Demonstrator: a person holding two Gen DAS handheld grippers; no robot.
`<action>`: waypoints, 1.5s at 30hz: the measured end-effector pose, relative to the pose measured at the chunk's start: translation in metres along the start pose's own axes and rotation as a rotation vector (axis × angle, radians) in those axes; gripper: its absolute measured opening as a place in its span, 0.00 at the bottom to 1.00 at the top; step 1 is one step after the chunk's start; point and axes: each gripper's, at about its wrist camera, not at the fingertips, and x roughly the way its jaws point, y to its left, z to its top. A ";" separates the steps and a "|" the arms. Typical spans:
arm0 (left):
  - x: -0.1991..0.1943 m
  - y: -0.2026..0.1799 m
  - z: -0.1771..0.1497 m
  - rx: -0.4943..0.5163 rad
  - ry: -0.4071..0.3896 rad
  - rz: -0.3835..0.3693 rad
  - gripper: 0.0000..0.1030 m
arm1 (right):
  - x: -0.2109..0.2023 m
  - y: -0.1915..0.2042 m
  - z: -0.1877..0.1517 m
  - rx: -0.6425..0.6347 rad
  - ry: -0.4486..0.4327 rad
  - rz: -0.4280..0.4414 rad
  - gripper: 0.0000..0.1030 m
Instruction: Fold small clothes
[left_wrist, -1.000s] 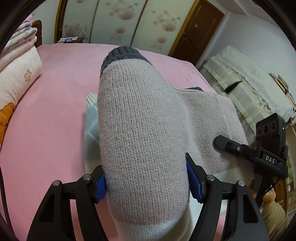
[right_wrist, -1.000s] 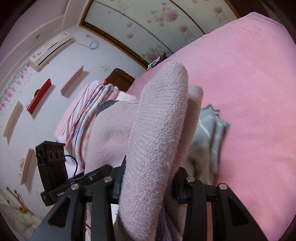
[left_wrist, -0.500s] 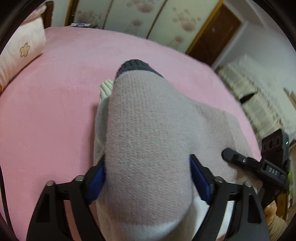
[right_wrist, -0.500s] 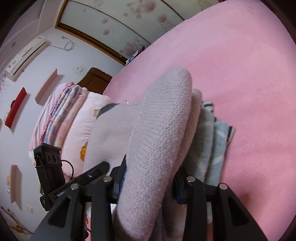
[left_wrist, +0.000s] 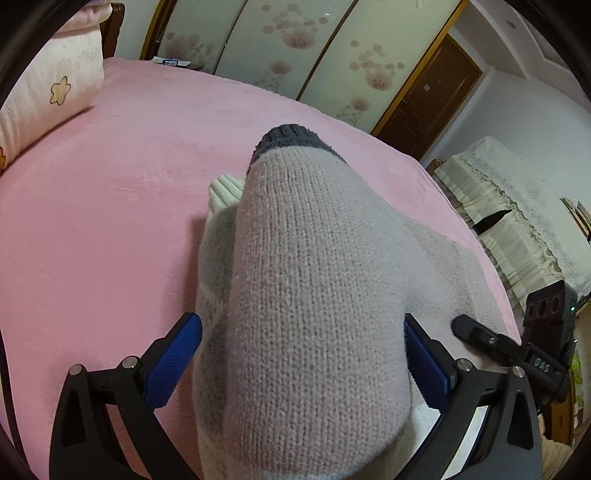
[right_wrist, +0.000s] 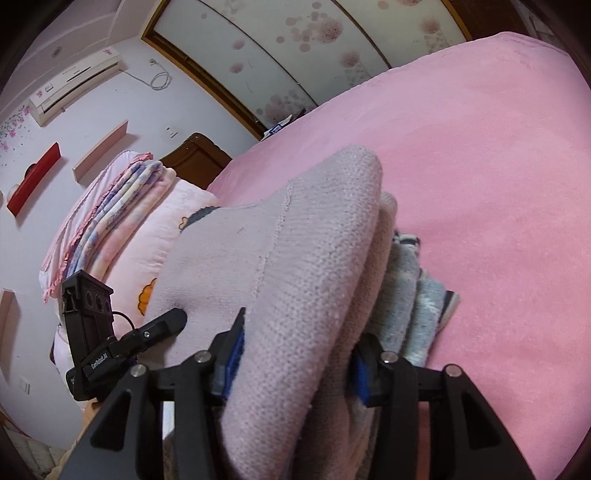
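While both grippers rest low over the pink bed (left_wrist: 110, 221), each has a fold of the grey knit garment (left_wrist: 314, 295) bulging up between its fingers. Left gripper (left_wrist: 303, 354): jaws opening, spread wide, left blue pad clear of the knit, right pad at most brushing it. Right gripper (right_wrist: 295, 354): jaws opening, narrower; the fold fills the gap and the pads look to be touching it (pinch easing, not firm). The garment lies on the bed on top of a blue-grey folded piece (right_wrist: 417, 295), and its dark cuff (left_wrist: 291, 138) points to the far side. Its long axis runs near-to-far, straight ahead of both grippers, so neither hand is clearly nearer. The coming withdrawal probably goes back along that axis. Readable writing: partial white lettering on each gripper's black side bracket (right_wrist: 99, 358), not legible with confidence.
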 end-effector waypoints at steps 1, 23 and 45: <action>-0.001 0.001 -0.001 0.002 -0.001 0.012 1.00 | -0.001 0.002 0.001 -0.004 0.006 -0.009 0.55; -0.170 -0.151 -0.065 0.114 -0.142 0.291 1.00 | -0.197 0.063 -0.044 -0.209 -0.046 -0.266 0.61; -0.330 -0.376 -0.251 0.140 -0.260 0.186 1.00 | -0.427 0.083 -0.172 -0.306 -0.157 -0.390 0.62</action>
